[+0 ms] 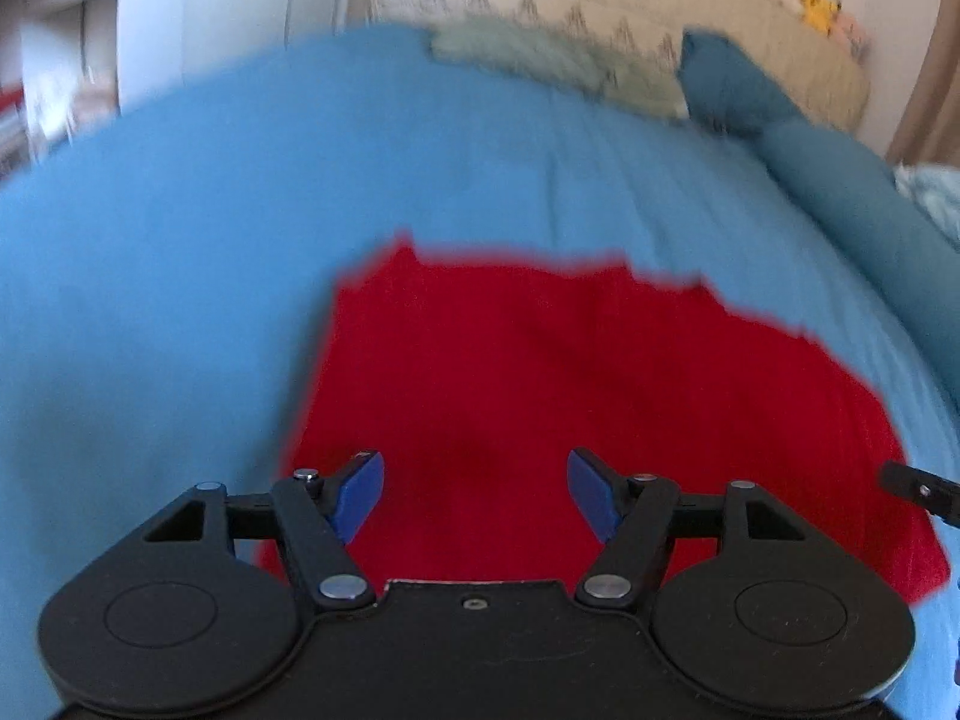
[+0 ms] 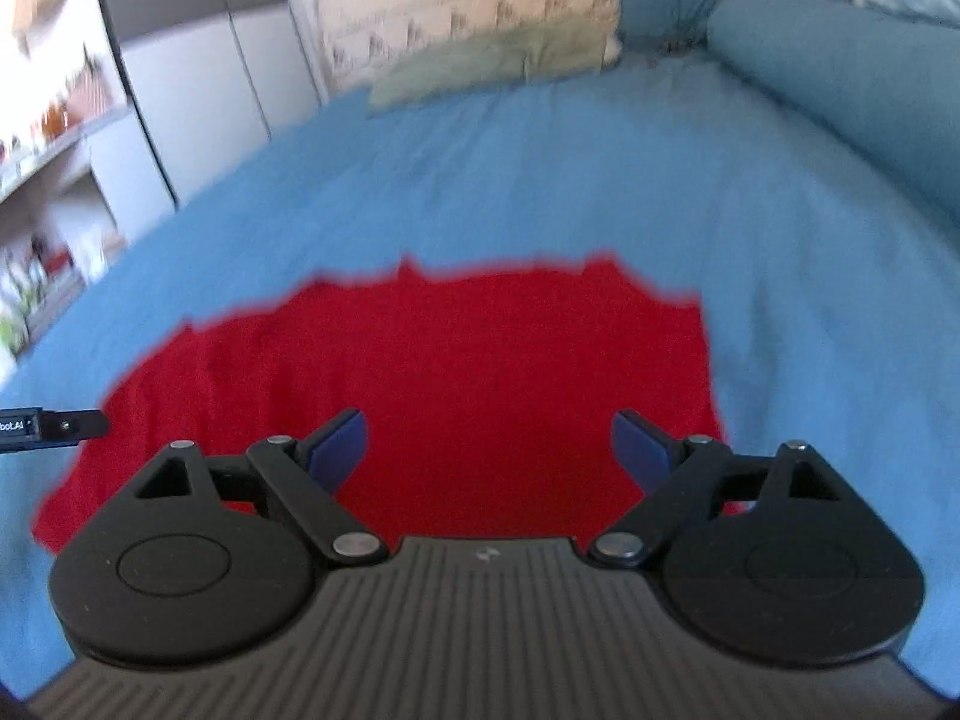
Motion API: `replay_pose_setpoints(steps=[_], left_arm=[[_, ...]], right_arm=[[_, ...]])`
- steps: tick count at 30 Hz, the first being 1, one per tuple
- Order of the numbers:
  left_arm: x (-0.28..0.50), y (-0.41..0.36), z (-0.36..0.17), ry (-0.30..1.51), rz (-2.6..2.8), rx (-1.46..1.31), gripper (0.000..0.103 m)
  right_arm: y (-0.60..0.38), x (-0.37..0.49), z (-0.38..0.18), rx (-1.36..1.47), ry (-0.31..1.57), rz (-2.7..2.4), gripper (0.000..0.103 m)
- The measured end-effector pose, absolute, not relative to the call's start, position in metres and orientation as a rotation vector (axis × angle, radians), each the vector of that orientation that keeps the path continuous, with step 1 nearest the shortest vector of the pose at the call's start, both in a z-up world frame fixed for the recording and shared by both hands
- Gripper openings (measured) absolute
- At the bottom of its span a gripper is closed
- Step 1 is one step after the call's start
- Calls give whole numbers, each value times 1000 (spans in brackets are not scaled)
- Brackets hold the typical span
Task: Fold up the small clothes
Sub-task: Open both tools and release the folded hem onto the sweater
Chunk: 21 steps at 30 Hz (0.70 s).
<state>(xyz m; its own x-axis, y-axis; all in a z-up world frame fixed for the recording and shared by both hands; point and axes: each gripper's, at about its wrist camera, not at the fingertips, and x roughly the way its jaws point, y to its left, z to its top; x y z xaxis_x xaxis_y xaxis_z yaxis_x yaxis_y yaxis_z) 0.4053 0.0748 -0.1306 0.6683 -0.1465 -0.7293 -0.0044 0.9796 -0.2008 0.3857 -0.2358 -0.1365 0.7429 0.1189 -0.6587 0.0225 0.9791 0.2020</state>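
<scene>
- Red cloth (image 1: 540,396), a small garment, lies spread flat on a blue bedsheet (image 1: 180,240), and both claws sit over its near part.
- Left gripper (image 1: 477,495): its jaws stand wide apart with the blue pads (image 1: 360,495) splayed outward; nothing is between them, only red fabric showing beneath the gap. Whether the tips touch the cloth cannot be told from this angle.
- Right gripper (image 2: 489,459): equally spread, blue pads (image 2: 339,450) angled away from each other, holding nothing. Red cloth (image 2: 450,390) fills the space between the fingers.
- Each claw appears in the other's camera as a dark tip at the frame edge: the right one at the right edge of the left wrist view, the left one (image 2: 54,426) at the left edge of the right wrist view, both over the garment's outer parts.
- Writing: white letters on the left gripper's side, as seen from the right wrist, are cut off by the frame edge and read only in part as "bot.AI".
- Garment's far edge is uneven and blurred; its exact shape is hard to make out.
- Beyond it, at the head of the bed: a pale green pillow (image 2: 480,63), a dark teal pillow (image 2: 666,0) and a long teal bolster (image 2: 840,66) along the right side.
- Shelves (image 2: 42,168) at the far left hold small items too blurred to name.
</scene>
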Motion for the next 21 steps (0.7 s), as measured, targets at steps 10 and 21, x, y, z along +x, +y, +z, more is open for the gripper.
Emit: replay_pose_setpoints(steps=[10, 21], left_arm=[[382, 88, -125, 858, -76, -148, 74], [357, 40, -78, 715, -153, -84, 103]], right_arm=[[-268, 356, -137, 219, 768, -86, 102], [-293, 323, -104, 141, 759, 5, 103]])
